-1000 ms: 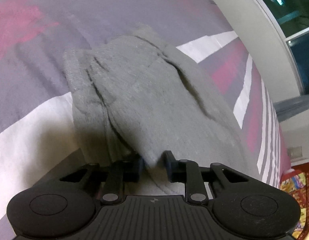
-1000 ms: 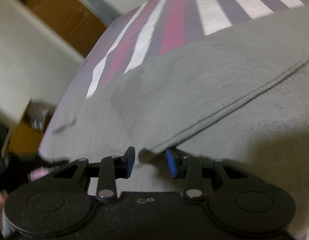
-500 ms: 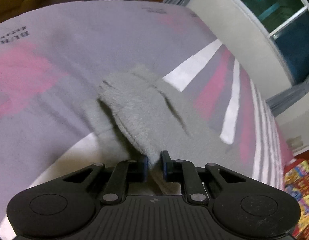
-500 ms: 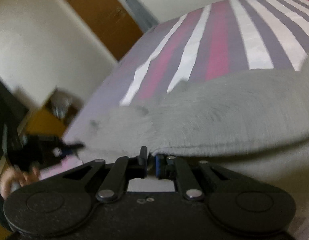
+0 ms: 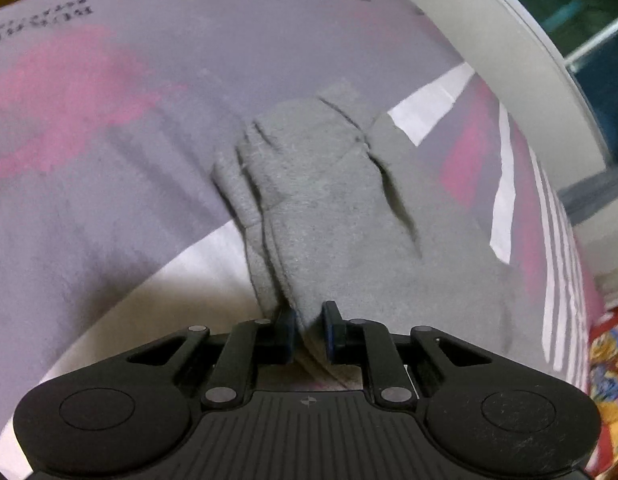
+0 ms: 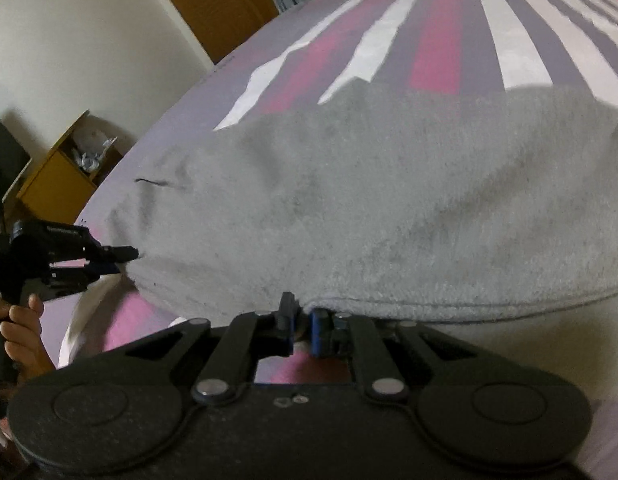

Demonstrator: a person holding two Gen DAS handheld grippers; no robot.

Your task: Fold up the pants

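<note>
Grey fleece pants (image 5: 329,208) lie on a bed with a purple, pink and white striped cover (image 5: 109,152). My left gripper (image 5: 309,330) is shut on the near edge of the pants, the cloth rising in a ridge from its jaws. In the right wrist view the pants (image 6: 389,200) spread wide and lifted, and my right gripper (image 6: 303,320) is shut on their near hem. The left gripper (image 6: 121,258) also shows there at the far left, pinching a corner of the same cloth, held by a hand (image 6: 21,328).
A window (image 5: 589,28) and white wall stand beyond the bed's far right side. A brown door (image 6: 217,4) and a yellow open cabinet (image 6: 65,172) stand past the bed in the right wrist view. A colourful patterned thing (image 5: 609,360) lies at the bed's right edge.
Both grippers closed on the pants' edge and lifted it. The cloth has been drawn up off the cover and pulled toward me, and the right wrist has rolled.
</note>
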